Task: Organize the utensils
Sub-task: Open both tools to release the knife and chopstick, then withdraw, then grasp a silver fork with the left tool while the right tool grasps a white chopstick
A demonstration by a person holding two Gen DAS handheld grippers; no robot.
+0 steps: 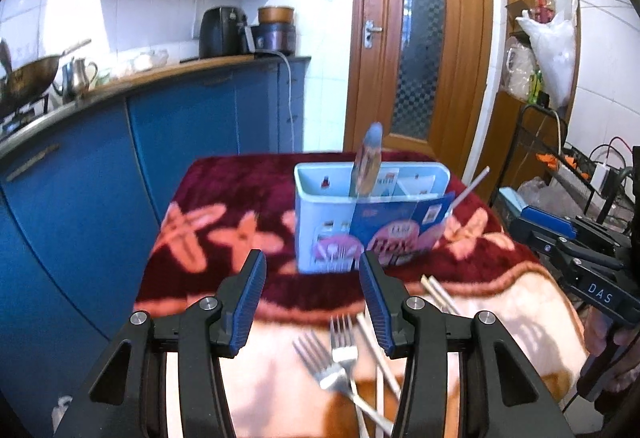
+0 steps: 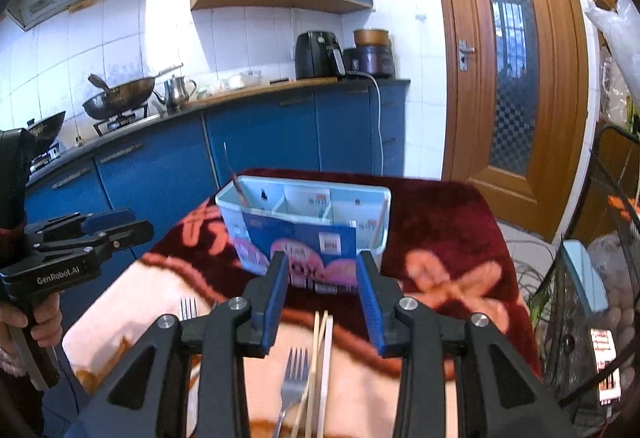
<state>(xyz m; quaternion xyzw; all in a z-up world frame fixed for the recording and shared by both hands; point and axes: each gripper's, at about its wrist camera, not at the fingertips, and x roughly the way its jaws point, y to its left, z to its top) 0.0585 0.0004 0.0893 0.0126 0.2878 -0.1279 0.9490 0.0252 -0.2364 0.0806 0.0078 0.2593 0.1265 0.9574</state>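
A: Forks [image 1: 340,354] and chopsticks [image 1: 378,366] lie loose on the table [image 1: 192,198], lower centre of frame, directly under the left tool [image 1: 312,302], long axes running away from camera. Left nearer.
B: Right tool [image 2: 322,298]?
A: Both released, nothing gripped. Holder [image 1: 372,214] stands mid-frame beyond; a spoon and one stick already sit in its compartments.

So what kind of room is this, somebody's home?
Most likely a home kitchen. A wok sits on a gas stove beside a metal kettle, an air fryer stands on the counter, and blue cabinets run beneath it.
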